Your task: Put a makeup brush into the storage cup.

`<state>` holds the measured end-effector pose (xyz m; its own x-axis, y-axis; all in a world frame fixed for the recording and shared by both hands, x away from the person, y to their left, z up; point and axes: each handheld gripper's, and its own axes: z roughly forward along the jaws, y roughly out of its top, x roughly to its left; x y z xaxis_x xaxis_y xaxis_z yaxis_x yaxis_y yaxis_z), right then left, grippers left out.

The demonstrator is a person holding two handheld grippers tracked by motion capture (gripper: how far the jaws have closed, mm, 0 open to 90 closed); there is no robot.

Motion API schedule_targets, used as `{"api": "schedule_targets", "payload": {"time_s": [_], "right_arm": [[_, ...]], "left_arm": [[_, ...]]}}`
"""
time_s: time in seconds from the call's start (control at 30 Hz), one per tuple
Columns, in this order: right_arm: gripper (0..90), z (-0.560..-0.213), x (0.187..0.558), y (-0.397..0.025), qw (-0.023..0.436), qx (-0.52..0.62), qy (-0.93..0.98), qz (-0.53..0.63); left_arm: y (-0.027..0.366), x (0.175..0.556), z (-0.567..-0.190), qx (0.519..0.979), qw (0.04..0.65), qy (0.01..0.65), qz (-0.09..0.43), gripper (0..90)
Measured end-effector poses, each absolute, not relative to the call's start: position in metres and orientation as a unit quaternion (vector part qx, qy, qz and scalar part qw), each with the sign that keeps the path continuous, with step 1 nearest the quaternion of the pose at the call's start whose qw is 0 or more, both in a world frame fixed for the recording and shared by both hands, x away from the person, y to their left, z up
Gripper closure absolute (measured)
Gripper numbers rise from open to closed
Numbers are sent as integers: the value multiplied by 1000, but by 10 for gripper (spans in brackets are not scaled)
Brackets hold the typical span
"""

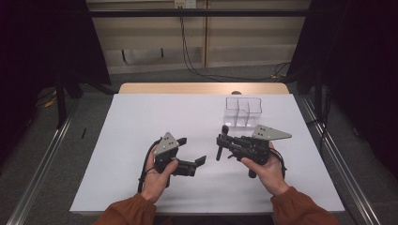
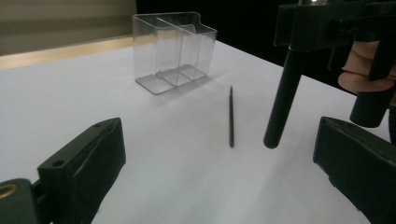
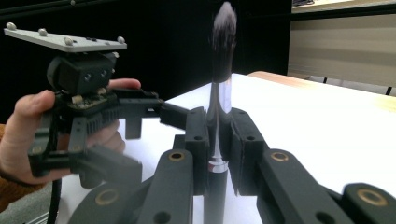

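right gripper [image 3: 219, 140] jaws clamp an upright makeup brush [image 3: 220, 70].

The counter [image 1: 141, 122] carries a divided organizer [image 1: 242, 111] near its far edge, right of centre. The right gripper [image 1: 221, 142] sits in front of the organizer, just nearer the person, and holds a makeup brush [image 3: 218, 93] upright between its fingers [image 3: 196, 140]. A thin stick [image 2: 230, 116] lies flat on the counter between organizer and left gripper [image 1: 192, 151]. The left gripper is left of the right gripper, toward the near edge.
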<state>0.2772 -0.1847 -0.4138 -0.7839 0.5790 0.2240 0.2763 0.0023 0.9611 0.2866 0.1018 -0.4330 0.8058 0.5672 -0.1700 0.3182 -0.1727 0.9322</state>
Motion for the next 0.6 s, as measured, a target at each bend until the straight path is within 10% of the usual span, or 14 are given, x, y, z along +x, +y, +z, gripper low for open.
{"api": "schedule_targets", "payload": {"time_s": [0.6], "right_arm": [[797,-414,274,-201,130,317,692,635]], "left_arm": [[152,287,-431,739,579,313,144,20]]}}
